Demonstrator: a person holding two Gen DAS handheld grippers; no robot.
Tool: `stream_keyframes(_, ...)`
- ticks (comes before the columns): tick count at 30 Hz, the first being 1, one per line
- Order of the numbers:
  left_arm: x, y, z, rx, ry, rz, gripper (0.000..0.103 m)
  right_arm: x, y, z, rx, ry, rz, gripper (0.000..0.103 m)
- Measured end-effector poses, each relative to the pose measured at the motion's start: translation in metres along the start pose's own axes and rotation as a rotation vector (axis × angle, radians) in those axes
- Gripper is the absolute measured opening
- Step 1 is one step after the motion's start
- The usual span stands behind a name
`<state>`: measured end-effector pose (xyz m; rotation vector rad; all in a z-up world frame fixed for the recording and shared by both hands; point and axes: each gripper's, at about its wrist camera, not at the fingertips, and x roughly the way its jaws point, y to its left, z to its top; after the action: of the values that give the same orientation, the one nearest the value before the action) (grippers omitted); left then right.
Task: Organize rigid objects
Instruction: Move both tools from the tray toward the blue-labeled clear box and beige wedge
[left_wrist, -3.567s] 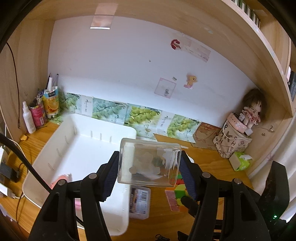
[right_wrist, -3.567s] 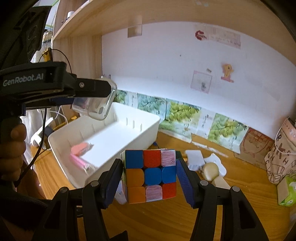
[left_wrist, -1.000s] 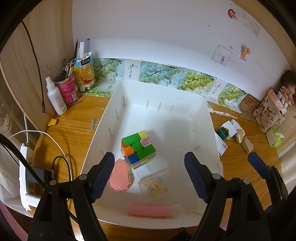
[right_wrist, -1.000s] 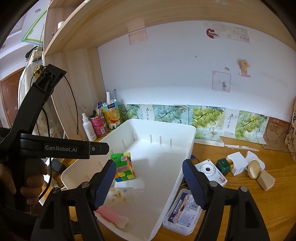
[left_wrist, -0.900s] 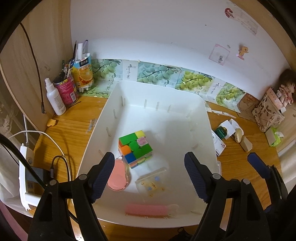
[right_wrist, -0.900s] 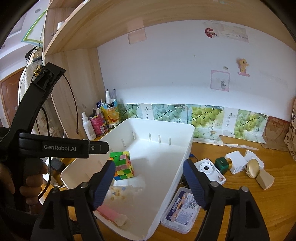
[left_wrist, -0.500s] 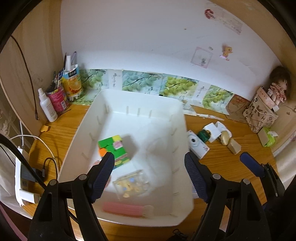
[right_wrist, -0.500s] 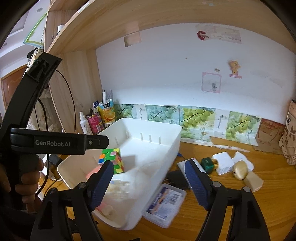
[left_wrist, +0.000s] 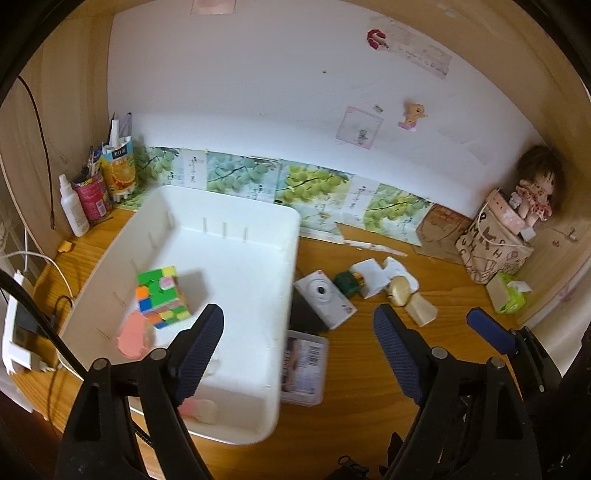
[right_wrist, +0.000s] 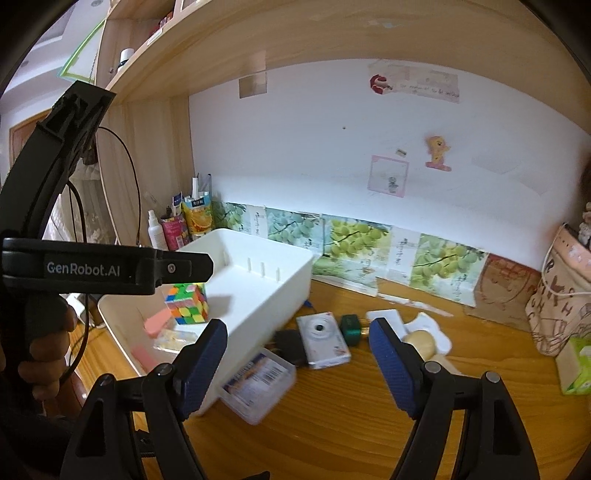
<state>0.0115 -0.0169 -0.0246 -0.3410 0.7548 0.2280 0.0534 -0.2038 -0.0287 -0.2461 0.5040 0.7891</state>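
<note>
A white bin (left_wrist: 229, 192) (right_wrist: 258, 236) holds a colour cube (left_wrist: 162, 295) (right_wrist: 188, 299), a pink round piece (left_wrist: 133, 338), a pink bar (left_wrist: 197, 410) and a clear box (right_wrist: 173, 339). Right of it on the desk lie a white camera (left_wrist: 325, 299) (right_wrist: 325, 339), a clear card case (left_wrist: 304, 365) (right_wrist: 258, 382), a black item (right_wrist: 290, 345), a green box (left_wrist: 349, 282) and a beige egg (left_wrist: 399, 295). My left gripper (left_wrist: 297, 314) hovers over the bin's right wall, jaws opening and empty. My right gripper (right_wrist: 297, 326) is open above the camera, holding nothing.
A patterned bag (left_wrist: 491, 251), a doll (left_wrist: 535, 192) and a tissue pack (left_wrist: 509, 295) fill the right corner. A spray bottle and cans (left_wrist: 92, 195) stand at the back left, and a power strip (left_wrist: 18, 332) lies left of the bin. A shelf (right_wrist: 295, 29) hangs overhead.
Earlier the left gripper held the clear box and the right held the cube; both now lie in the bin. Over the last second both grippers have swung right, towards the loose items.
</note>
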Motion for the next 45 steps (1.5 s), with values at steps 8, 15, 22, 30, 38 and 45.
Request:
stream_keyframes(8,0.001,-0.022,-0.015,-0.079,-0.006,-0.01,0.086,-0.011,-0.023,-0.008,-0.071,0.03,0.021,0.08)
stream_keyframes(15,0.005,-0.03,-0.03,-0.173,0.009,0.015,0.086,-0.014,-0.035,-0.018,-0.12,0.066,0.054,0.08)
stream_keyframes(22,0.015,-0.038,-0.046,-0.239,0.042,0.034,0.086,-0.013,-0.046,-0.03,-0.149,0.118,0.08,0.08)
stream_keyframes(30,0.038,-0.037,-0.065,-0.347,0.127,0.067,0.086,-0.003,-0.061,-0.048,-0.156,0.188,0.074,0.08)
stream_keyframes(38,0.061,-0.035,-0.075,-0.438,0.214,0.146,0.086,0.014,-0.078,-0.056,-0.126,0.241,0.03,0.08)
stream_keyframes(45,0.079,-0.034,-0.07,-0.518,0.27,0.23,0.087,0.037,-0.1,-0.057,-0.082,0.265,-0.034,0.08)
